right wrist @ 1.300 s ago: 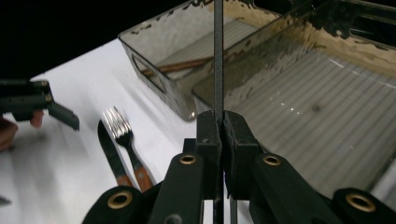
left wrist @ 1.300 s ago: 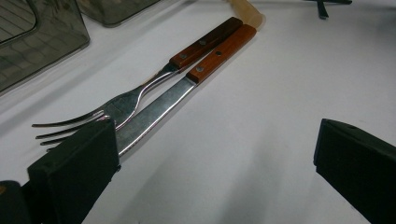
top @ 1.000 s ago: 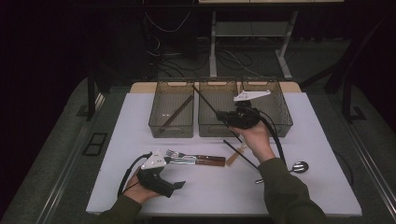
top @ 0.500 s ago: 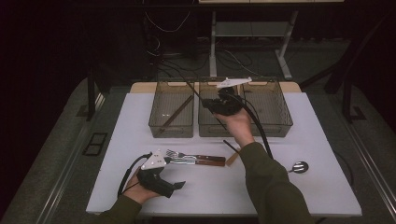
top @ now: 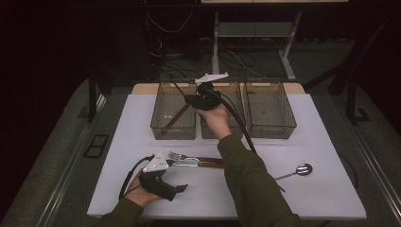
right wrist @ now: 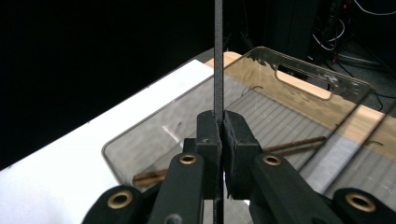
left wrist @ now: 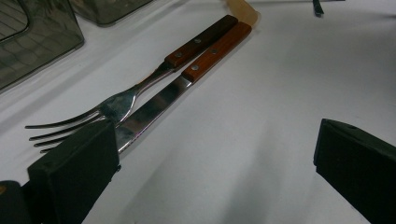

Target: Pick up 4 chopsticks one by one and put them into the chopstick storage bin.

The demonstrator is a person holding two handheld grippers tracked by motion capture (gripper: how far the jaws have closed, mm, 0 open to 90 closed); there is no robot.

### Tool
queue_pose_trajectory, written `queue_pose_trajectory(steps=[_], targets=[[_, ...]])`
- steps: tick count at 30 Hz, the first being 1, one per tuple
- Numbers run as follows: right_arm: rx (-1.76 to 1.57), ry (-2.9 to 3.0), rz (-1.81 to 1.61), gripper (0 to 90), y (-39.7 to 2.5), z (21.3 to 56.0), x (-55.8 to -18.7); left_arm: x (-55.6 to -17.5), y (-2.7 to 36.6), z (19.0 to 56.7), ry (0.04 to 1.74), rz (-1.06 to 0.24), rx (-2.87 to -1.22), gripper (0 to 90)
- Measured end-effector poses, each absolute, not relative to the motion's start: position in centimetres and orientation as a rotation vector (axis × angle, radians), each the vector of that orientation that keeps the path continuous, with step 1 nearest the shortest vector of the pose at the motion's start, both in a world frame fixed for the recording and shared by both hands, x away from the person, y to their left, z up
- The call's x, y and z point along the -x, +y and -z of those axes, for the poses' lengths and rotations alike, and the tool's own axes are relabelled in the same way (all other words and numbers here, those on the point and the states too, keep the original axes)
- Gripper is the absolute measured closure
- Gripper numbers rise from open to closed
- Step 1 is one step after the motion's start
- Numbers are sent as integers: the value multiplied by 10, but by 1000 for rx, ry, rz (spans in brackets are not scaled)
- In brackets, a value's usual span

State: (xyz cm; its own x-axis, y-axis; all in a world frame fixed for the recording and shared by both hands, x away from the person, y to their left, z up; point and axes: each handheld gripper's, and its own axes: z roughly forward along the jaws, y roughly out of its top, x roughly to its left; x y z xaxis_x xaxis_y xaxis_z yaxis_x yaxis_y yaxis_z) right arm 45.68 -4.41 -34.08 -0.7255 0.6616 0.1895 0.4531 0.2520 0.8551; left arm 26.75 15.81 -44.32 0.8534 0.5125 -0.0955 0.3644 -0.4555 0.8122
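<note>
Leftward moved the right gripper, clamped on a black chopstick above the left bin, which already held brown chopsticks. Left gripper rested open beside fork and knife; spoon remained unsorted.

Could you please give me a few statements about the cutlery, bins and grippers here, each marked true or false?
1. The right hand-held gripper is shut on a thin black chopstick. True.
2. The left hand-held gripper grips the fork. False: its jaws are wide open, one jaw beside the fork's tines on the table.
3. The fork and knife lie side by side on the table. True.
4. The left bin is empty. False: a brown chopstick lies in it.
5. The spoon lies in the right bin. False: it lies on the table, nearer the person.
</note>
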Motion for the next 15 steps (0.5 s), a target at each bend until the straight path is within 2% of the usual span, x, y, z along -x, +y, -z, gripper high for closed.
queue_pose_trajectory(steps=[15], targets=[[-1069,2353,-1403,857,5,357,-478,-268,157,443,611,-190,-2098,0]])
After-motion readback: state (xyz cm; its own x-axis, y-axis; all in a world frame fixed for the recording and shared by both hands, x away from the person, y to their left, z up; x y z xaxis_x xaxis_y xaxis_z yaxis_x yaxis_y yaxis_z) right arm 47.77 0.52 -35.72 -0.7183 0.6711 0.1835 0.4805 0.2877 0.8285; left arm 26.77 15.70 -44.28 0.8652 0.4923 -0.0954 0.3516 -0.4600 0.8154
